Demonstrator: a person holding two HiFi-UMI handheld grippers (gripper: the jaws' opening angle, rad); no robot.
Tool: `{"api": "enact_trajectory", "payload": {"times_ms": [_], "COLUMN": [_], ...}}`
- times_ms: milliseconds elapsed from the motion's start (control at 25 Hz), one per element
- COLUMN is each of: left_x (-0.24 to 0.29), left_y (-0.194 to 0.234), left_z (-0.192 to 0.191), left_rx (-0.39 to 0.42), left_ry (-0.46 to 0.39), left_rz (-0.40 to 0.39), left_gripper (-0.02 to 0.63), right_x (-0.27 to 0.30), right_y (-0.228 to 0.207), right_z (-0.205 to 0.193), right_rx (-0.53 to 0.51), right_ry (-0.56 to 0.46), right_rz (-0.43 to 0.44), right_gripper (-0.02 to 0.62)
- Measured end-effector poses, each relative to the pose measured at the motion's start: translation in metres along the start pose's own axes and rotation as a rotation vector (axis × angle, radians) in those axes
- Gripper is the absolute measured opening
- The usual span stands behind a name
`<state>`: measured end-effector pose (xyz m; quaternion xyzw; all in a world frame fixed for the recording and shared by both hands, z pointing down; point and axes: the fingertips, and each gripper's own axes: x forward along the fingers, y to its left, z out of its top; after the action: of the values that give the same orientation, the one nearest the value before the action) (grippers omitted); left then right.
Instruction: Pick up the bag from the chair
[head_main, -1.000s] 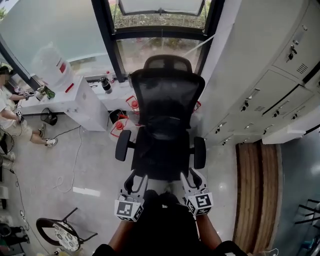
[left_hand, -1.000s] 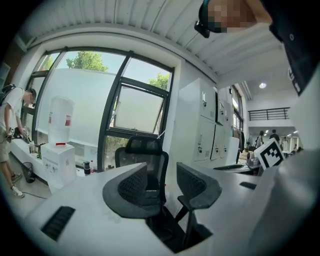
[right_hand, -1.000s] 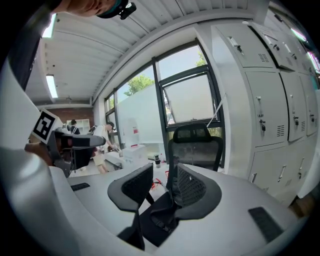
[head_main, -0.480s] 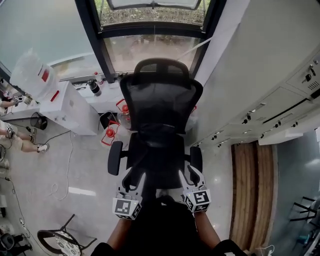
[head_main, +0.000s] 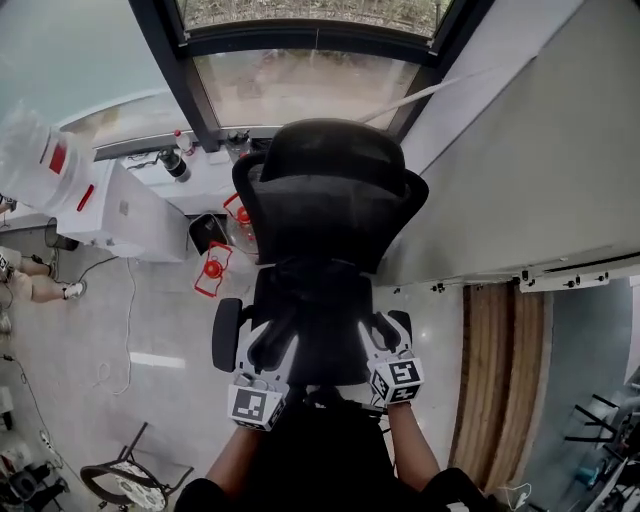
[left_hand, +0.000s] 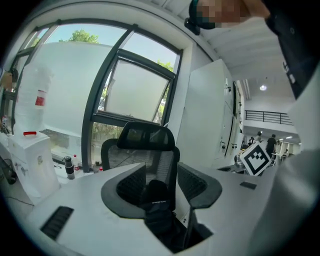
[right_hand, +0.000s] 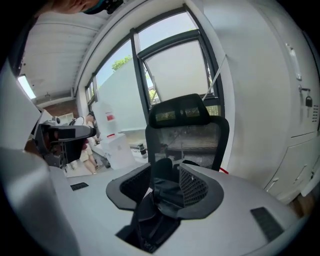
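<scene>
A black office chair faces me with a black bag on its seat, hard to tell apart from the dark seat in the head view. My left gripper and right gripper reach over the seat's front edge, one on each side of the bag. In the left gripper view the bag sits in the gap of the gripper, with room beside both pads. The right gripper has just been opening its jaws. Crumpled bag fabric and a strap lie between them, not pinched.
A white counter with a big water jug stands at the left. Red items lie on the floor beside the chair. A grey locker wall and a wooden strip bound the right side. A round stool is at lower left.
Both grippers have moved forward and down onto the chair seat. The chair fills more of the head view, and the jaws now flank the bag.
</scene>
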<state>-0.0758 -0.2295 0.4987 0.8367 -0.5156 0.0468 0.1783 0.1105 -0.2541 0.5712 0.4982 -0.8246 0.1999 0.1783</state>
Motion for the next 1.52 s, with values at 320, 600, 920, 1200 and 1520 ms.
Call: {"api": "enact_trajectory", "payload": {"times_ms": [320,600,920,1200,1520], "left_x": [0.038,0.078,0.101,0.099,0.103], "left_y": [0.034,0.047,0.052,0.066,0.071], "left_z": [-0.036,-0.060,-0.081,-0.100,-0.107], "left_rx": [-0.051,-0.067,-0.090,-0.114,-0.107], "left_ry": [0.091,0.111,0.141,0.175,0.191], "left_rz": [-0.001,-0.055,-0.093,-0.087,-0.098], "left_gripper": [0.175,0.175,0.186,0.186,0.189], "right_x": [0.081,0.148,0.207,0.229,0.240], "right_y": [-0.047,-0.089,-0.140,-0.157,-0.157], "right_z": [-0.046,-0.115,-0.184,-0.208,-0.218], "right_rx": [0.037,0.110,0.191,0.241,0.209], "right_ry": [0.141,0.293,0.462,0.485,0.516], "right_rz": [-0.043,-0.076,-0.096,-0.106,-0.123], "right_gripper": [0.167,0.189,0.219,0.224,0.223]}}
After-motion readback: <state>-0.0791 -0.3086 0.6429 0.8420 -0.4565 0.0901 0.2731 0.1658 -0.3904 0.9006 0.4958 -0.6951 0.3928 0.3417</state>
